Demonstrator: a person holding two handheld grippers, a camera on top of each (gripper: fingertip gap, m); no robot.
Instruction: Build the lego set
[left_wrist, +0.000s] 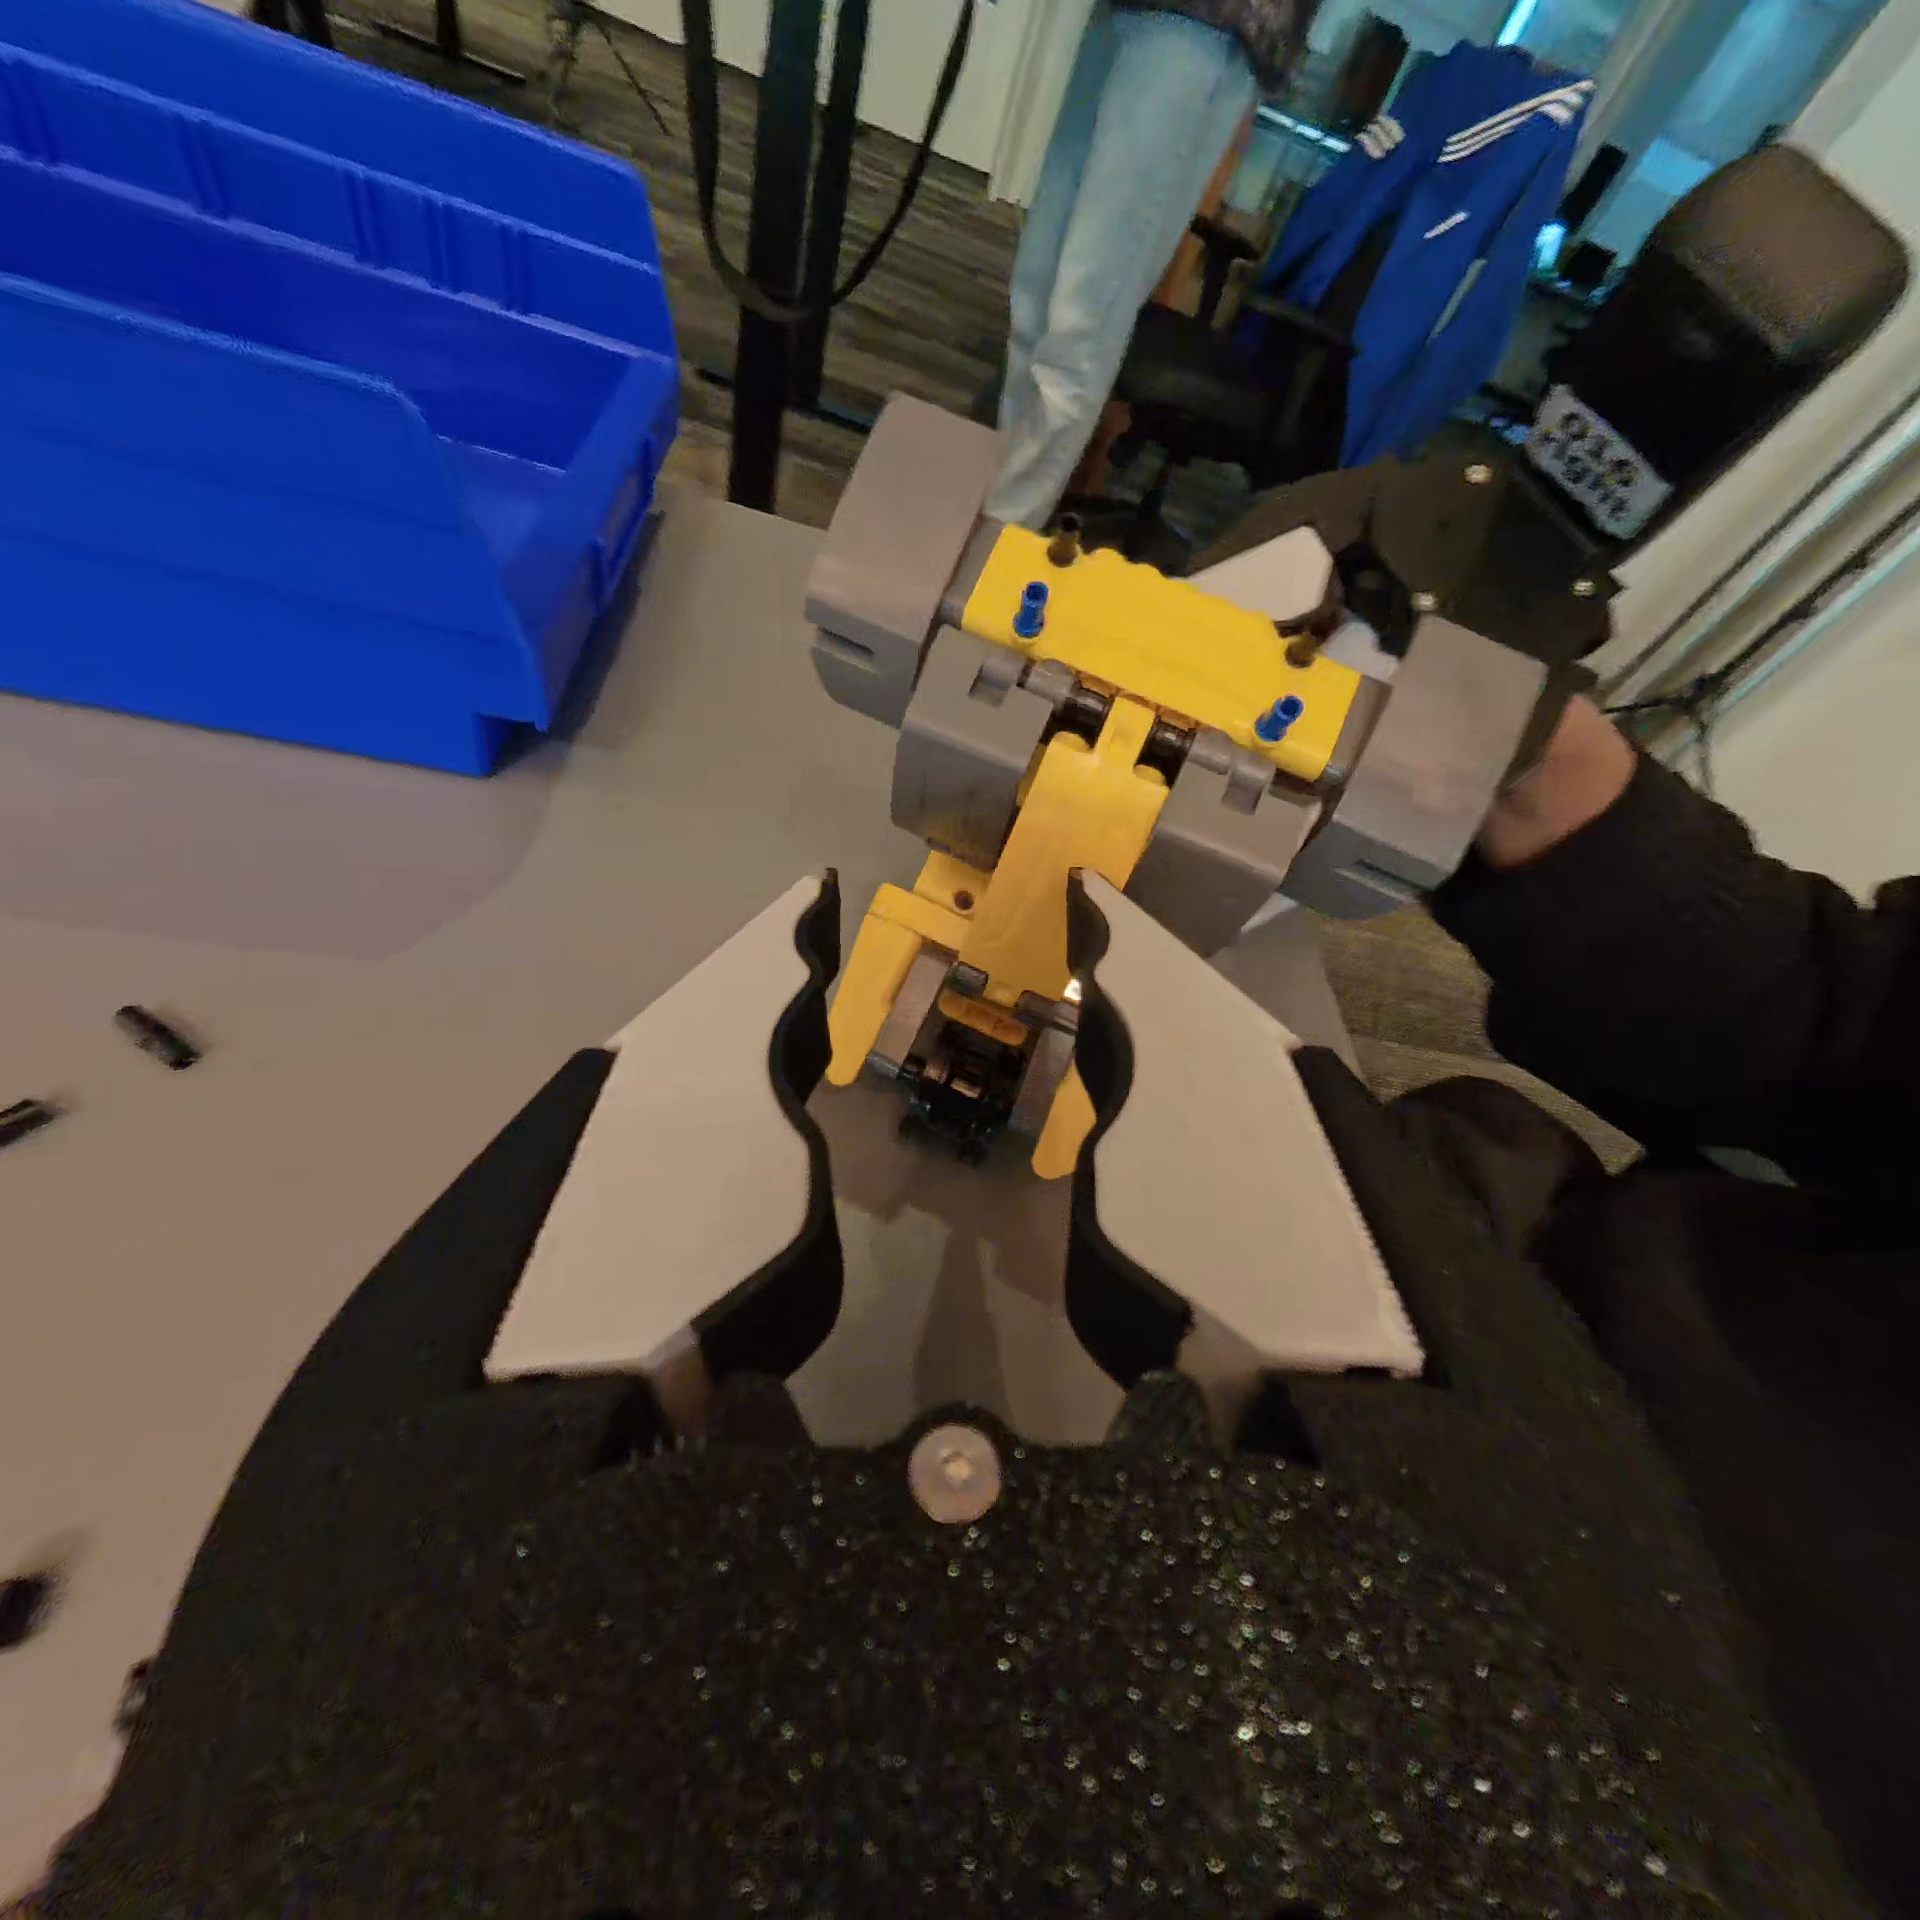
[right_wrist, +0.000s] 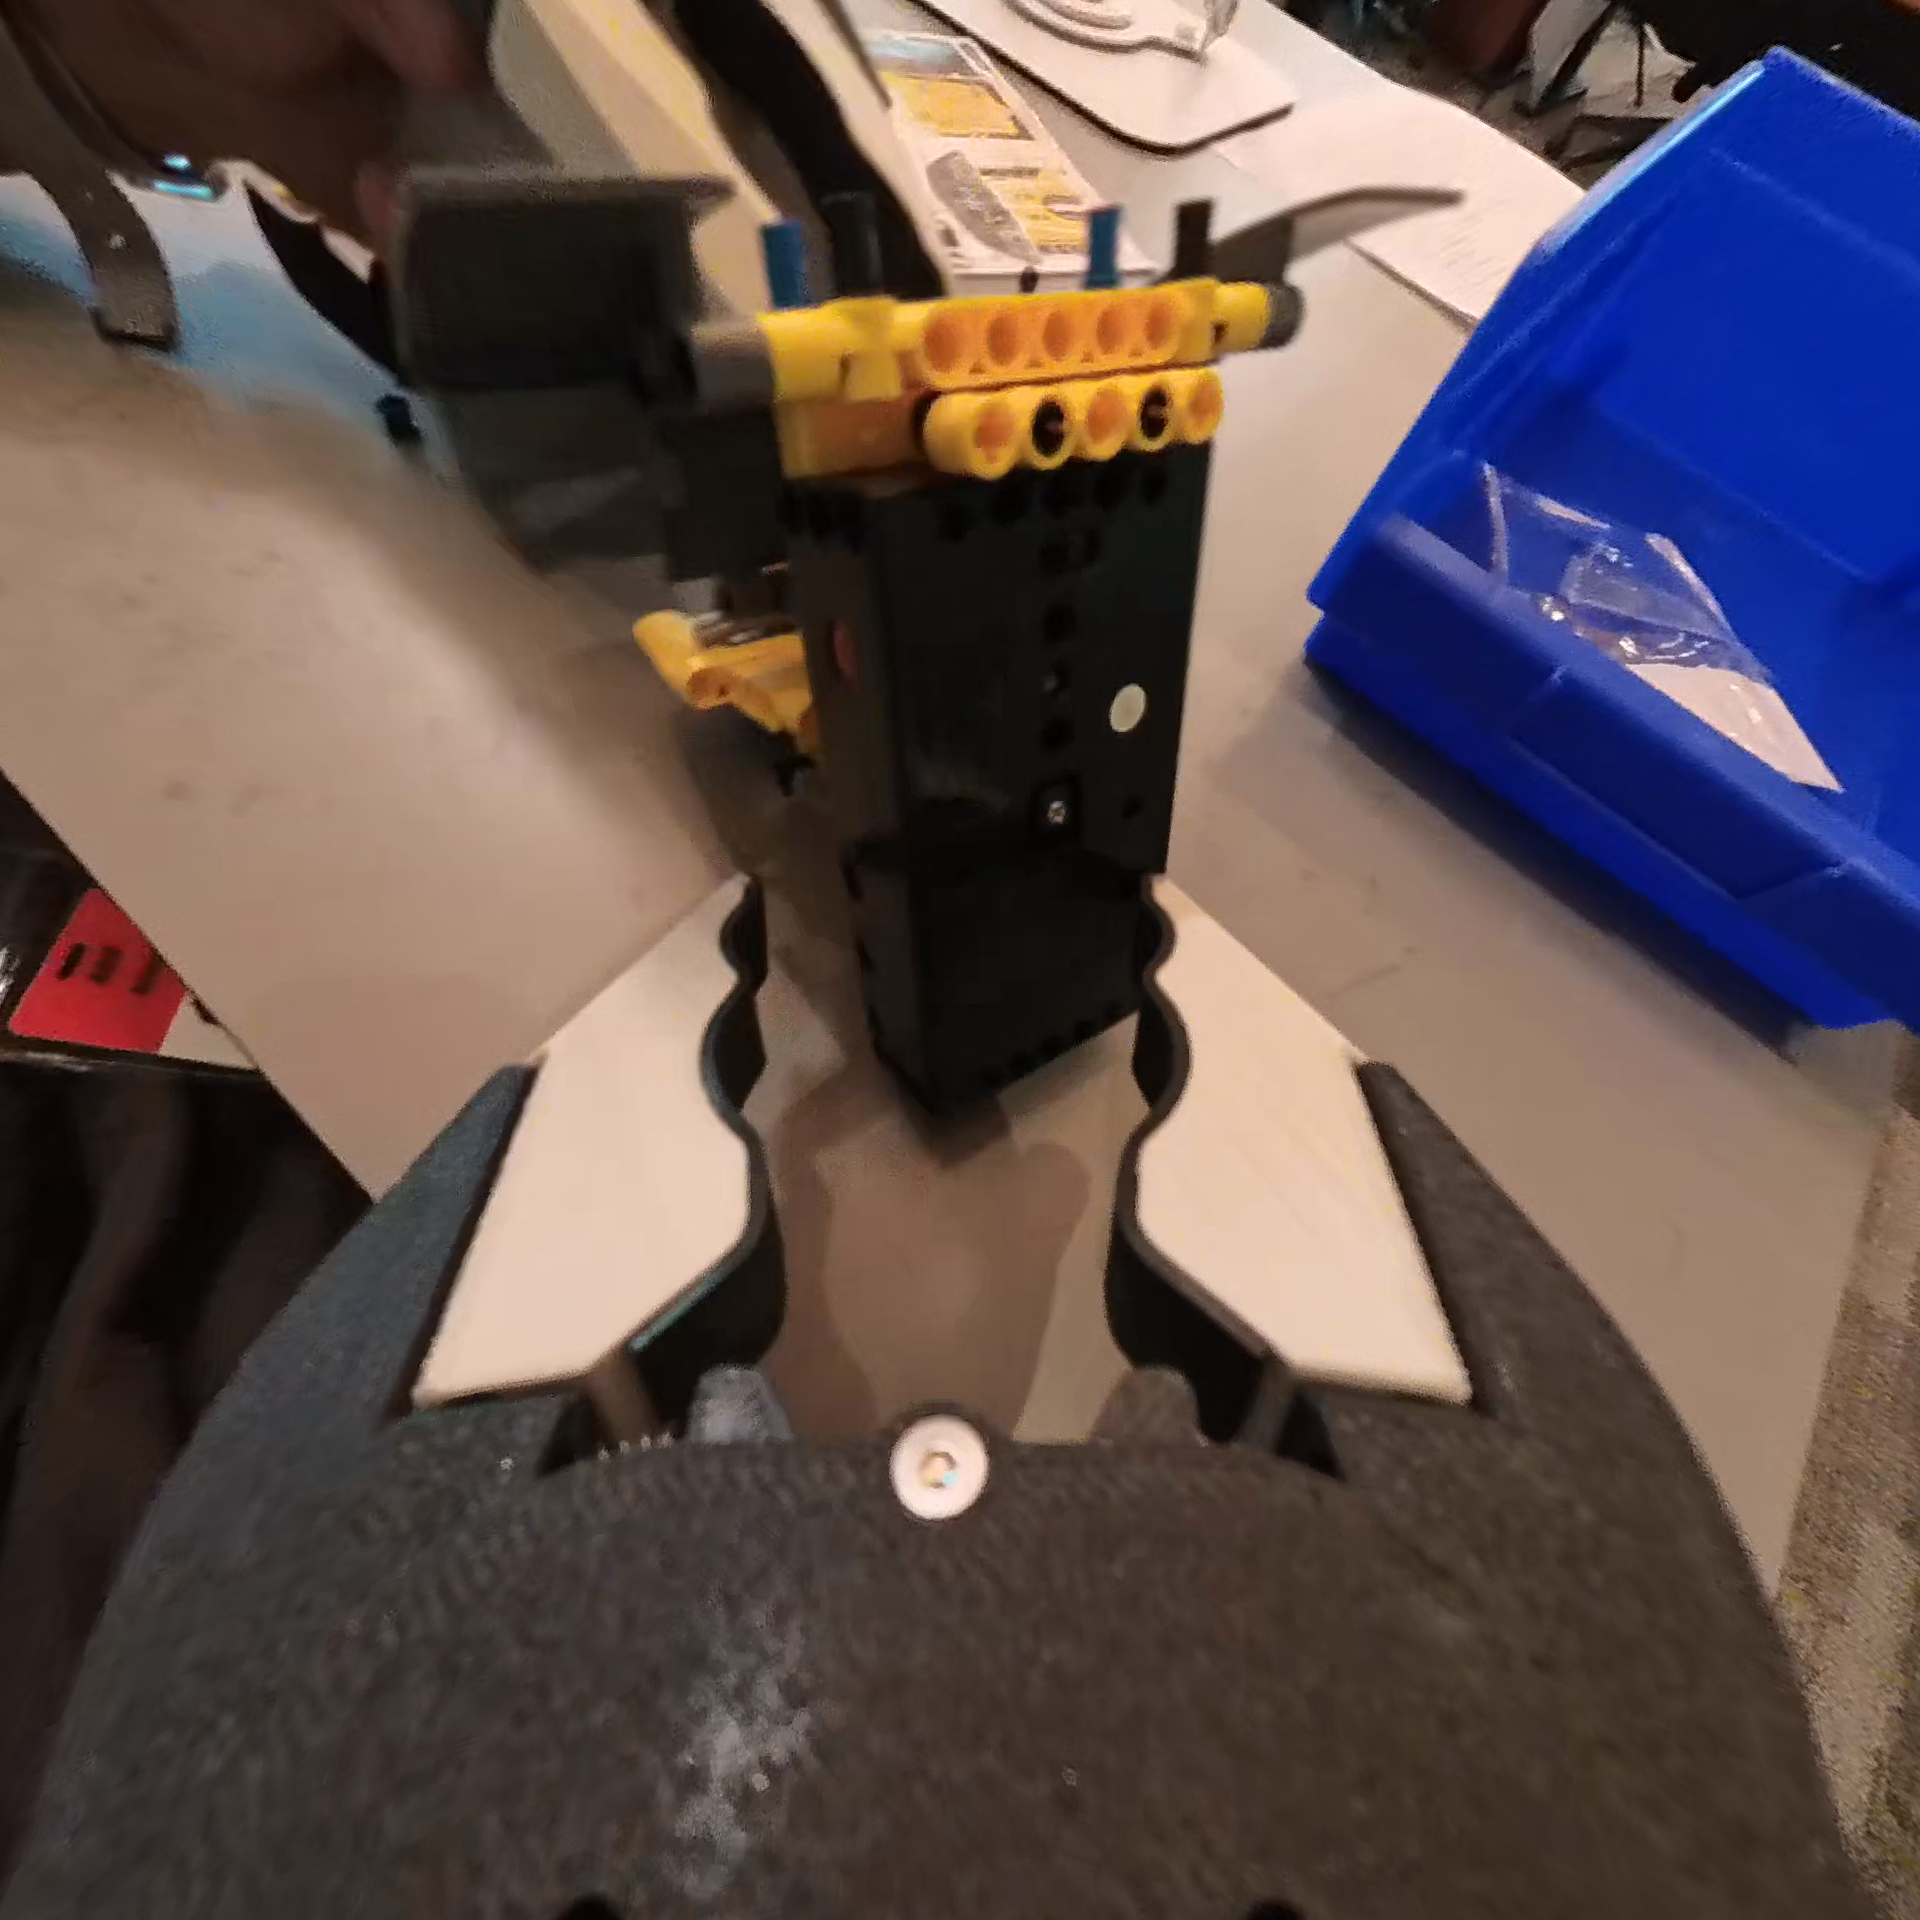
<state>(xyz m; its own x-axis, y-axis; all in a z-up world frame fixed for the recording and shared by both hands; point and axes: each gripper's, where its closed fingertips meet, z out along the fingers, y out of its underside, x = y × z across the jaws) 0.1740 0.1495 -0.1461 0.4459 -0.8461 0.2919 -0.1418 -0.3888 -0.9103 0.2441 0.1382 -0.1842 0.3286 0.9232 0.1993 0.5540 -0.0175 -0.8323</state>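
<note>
A brick-built model has a yellow beam (left_wrist: 1153, 634) with blue pins (left_wrist: 1031, 608), grey blocks (left_wrist: 899, 561) at its sides and a yellow hinged arm (left_wrist: 1049, 831). My left gripper (left_wrist: 951, 904) is shut on that yellow arm. My right gripper (right_wrist: 951, 914) is shut on the model's black block (right_wrist: 997, 935), below the yellow beams (right_wrist: 1049, 384). It also shows in the left wrist view (left_wrist: 1340, 592), behind the model, held by a gloved hand (left_wrist: 1621, 821). The model is held above the grey table (left_wrist: 312, 935), near its edge.
A blue bin (left_wrist: 312, 468) stands at the table's back left. In the right wrist view, a blue bin (right_wrist: 1662, 727) holds clear plastic bags (right_wrist: 1642, 613). Small black pins (left_wrist: 156, 1037) lie on the table. A paper leaflet (right_wrist: 987, 177) lies beyond. A person (left_wrist: 1122, 260) and a black chair (left_wrist: 1745, 312) stand behind. About 9 centimetres separates my left fingertips from my right.
</note>
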